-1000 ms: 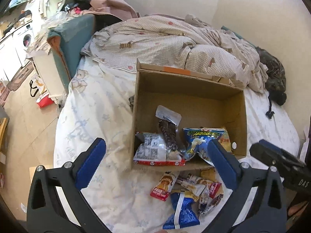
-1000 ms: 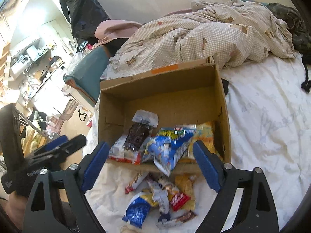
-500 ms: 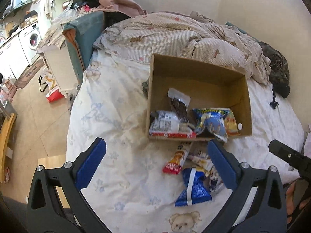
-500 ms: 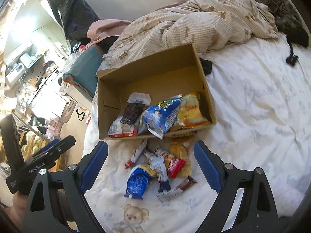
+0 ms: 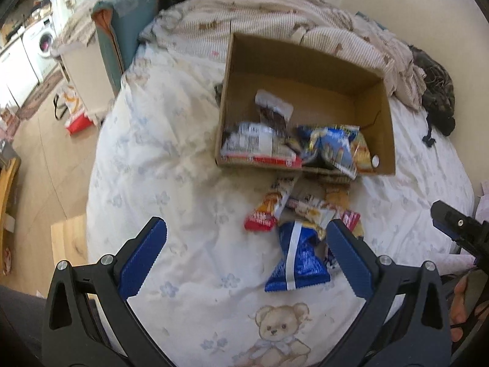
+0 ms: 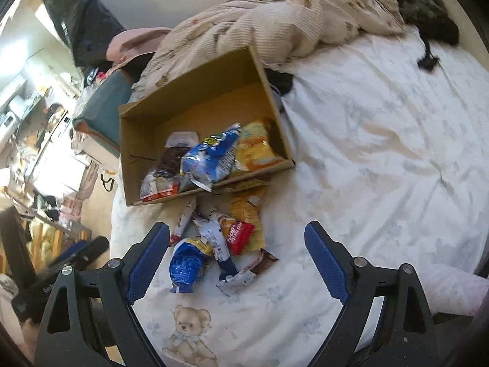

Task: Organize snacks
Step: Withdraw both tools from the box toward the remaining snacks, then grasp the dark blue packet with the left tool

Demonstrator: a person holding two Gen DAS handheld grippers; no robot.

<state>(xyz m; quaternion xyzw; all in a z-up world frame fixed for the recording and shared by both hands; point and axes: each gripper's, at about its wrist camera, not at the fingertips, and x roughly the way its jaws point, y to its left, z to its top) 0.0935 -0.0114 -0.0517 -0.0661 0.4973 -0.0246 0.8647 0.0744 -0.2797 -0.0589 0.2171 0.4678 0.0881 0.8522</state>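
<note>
A: A bedroom, with a bed under a white sheet (image 6: 382, 159) printed with pale flowers and a teddy bear (image 6: 186, 330). What sits on it?

B: A loose pile of snack packets (image 6: 223, 241) lies on the sheet just in front of an open cardboard box (image 6: 146, 140). A blue bag with a white stripe (image 5: 296, 260) is nearest, a red-ended bar (image 5: 266, 211) beside it, and a yellow packet (image 6: 247, 211) lies by a red one (image 6: 240, 237). The box already has some inside: a big blue bag (image 6: 211, 159), a yellow one (image 6: 256, 150), a dark bar in clear wrap (image 5: 272, 113).

A: And the grippers?

B: The left gripper (image 5: 244, 253) and the right gripper (image 6: 237, 260) both hang above the pile, jaws spread wide, nothing between them.

A: Anything unclear?

B: Both views are motion-blurred, so no label reads. The packets overlap, hiding the lower ones. A rumpled checked quilt (image 5: 275, 21) covers the bed behind the box, and the box's near flap is hidden under spilling bags.
</note>
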